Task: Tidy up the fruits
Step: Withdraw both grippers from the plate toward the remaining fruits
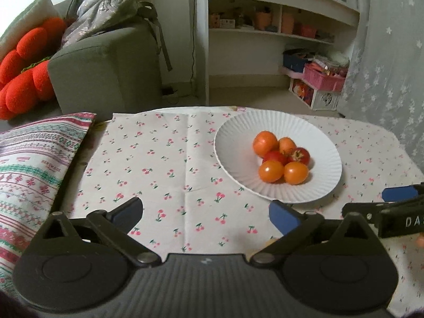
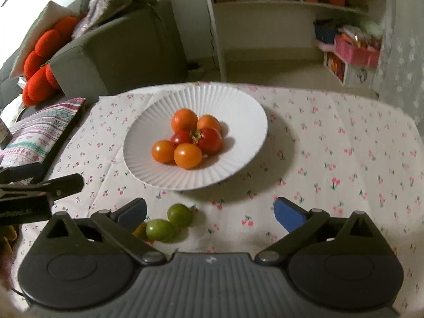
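A white ribbed plate (image 1: 233,137) (image 2: 238,100) on the cherry-print cloth holds several tomatoes, orange ones (image 1: 270,171) (image 2: 186,155) and red ones (image 1: 300,155) (image 2: 210,139). Two green tomatoes (image 2: 169,222) lie on the cloth in front of the plate, with a yellowish one (image 2: 140,232) half hidden beside them. My right gripper (image 2: 209,214) stands open above them; they sit near its left finger, untouched. My left gripper (image 1: 206,214) is open over bare cloth, left of the plate, with nothing between its fingers.
A striped cushion (image 1: 31,169) lies at the table's left edge. Behind it are a grey sofa (image 1: 106,69) with a red cushion (image 1: 23,71) and white shelves (image 1: 278,34). A small orange fruit (image 1: 420,241) peeks in at the right edge.
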A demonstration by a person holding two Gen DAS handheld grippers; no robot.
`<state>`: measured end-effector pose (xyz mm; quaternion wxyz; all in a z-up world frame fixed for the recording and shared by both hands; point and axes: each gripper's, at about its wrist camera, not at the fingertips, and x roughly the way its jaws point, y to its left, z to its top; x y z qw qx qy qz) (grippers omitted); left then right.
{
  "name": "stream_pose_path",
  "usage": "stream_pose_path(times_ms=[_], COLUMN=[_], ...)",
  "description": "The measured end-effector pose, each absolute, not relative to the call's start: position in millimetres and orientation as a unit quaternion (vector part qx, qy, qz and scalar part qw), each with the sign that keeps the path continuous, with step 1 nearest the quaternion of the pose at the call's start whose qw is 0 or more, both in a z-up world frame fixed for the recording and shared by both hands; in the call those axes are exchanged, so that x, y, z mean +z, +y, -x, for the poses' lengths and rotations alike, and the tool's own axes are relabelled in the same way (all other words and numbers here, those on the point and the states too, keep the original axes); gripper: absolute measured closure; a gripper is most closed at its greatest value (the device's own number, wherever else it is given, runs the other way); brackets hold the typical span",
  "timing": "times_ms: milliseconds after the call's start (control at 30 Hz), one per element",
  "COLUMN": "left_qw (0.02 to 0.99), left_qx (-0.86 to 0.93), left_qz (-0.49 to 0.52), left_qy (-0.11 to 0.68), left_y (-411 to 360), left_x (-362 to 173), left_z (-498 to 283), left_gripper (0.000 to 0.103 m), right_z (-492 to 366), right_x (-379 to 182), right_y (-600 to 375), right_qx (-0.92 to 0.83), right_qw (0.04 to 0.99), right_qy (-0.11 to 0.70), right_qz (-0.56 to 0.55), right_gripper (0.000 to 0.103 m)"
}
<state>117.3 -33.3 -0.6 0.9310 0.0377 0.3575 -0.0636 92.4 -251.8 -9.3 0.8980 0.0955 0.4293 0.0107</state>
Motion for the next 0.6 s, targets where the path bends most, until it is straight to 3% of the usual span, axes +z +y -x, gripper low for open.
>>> stream_pose_path(times_ms=[433, 600], left_qw=[0.922, 0.912], left_qx=[-0.067, -0.085], left_qz=[-0.032, -0.013], left_qy=[0.38, 0.4], left_y=[-24.5, -21.0], left_x=[-10.7, -18.6], left_z=[-117.4, -117.3], left_gripper=[0.01, 0.01], right_z=[-84.3, -82.3], right_x=[-15.4, -13.8], right_y=[-257.5, -248.7], right_qx=[-0.008, 0.014], right_qw=[0.891, 0.894], right_qy=[0.433, 0.436], right_qz=[-0.138, -0.1], right_gripper=[0.0, 0.001])
